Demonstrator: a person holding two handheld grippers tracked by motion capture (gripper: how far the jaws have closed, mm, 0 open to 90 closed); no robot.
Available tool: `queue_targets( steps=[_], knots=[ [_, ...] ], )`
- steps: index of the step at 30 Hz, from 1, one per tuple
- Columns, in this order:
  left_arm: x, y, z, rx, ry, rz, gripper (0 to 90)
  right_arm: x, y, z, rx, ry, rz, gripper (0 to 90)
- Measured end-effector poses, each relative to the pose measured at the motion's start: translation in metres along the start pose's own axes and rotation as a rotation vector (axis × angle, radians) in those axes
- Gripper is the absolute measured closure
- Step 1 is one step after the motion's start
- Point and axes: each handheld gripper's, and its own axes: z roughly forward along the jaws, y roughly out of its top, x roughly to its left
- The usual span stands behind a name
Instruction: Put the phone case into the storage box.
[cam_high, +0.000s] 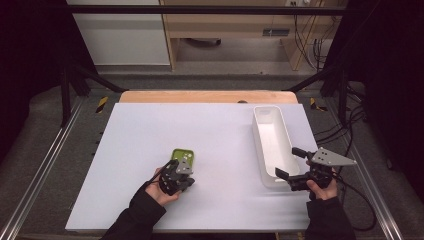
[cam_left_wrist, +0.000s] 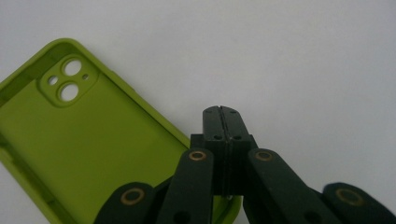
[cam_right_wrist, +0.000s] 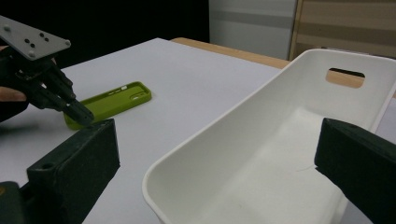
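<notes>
A lime-green phone case (cam_high: 182, 154) lies open side up on the white table (cam_high: 150, 130), left of the middle; its camera cutout (cam_left_wrist: 69, 81) points away from me. My left gripper (cam_high: 185, 170) hovers at the case's near end, jaws pressed together with nothing between them. In the left gripper view its tips (cam_left_wrist: 223, 112) are over bare table just right of the case (cam_left_wrist: 84, 140). My right gripper (cam_high: 290, 163) is open, its jaws spread on either side of the near end of a white tray (cam_high: 263, 111). The right gripper view shows this gripper (cam_right_wrist: 219, 140), the tray (cam_right_wrist: 289, 79) and the case (cam_right_wrist: 116, 100).
The long white tray holds nothing and runs front to back along the table's right side. A wooden strip (cam_high: 207, 96) edges the far side of the table. Black frame rails and cables stand beyond the table on both sides.
</notes>
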Motion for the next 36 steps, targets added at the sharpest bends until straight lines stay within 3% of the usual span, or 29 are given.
queue_targets(
  steps=[12,22,28,29,32,36],
  knots=[
    [0.008,-0.019,-0.013,0.005,0.036,-0.026,90.0,0.0,0.0,0.0,0.0,-0.001,-0.001,0.5],
    [0.012,-0.027,-0.016,0.008,0.04,-0.049,90.0,0.0,0.0,0.0,0.0,0.0,0.0,0.5],
    [0.015,-0.025,-0.027,-0.052,0.04,-0.064,88.6,0.0,0.0,-0.001,-0.001,0.0,-0.002,0.5],
    [0.017,-0.024,-0.033,-0.085,0.043,-0.076,83.6,0.0,0.0,-0.001,-0.002,0.0,-0.001,0.5],
    [0.02,-0.023,-0.041,-0.12,0.052,-0.092,80.5,0.0,0.0,-0.001,-0.002,-0.001,-0.001,0.5],
    [0.029,-0.024,-0.056,-0.193,0.079,-0.142,66.8,0.0,0.0,-0.001,-0.003,-0.001,-0.002,0.5]
  ],
)
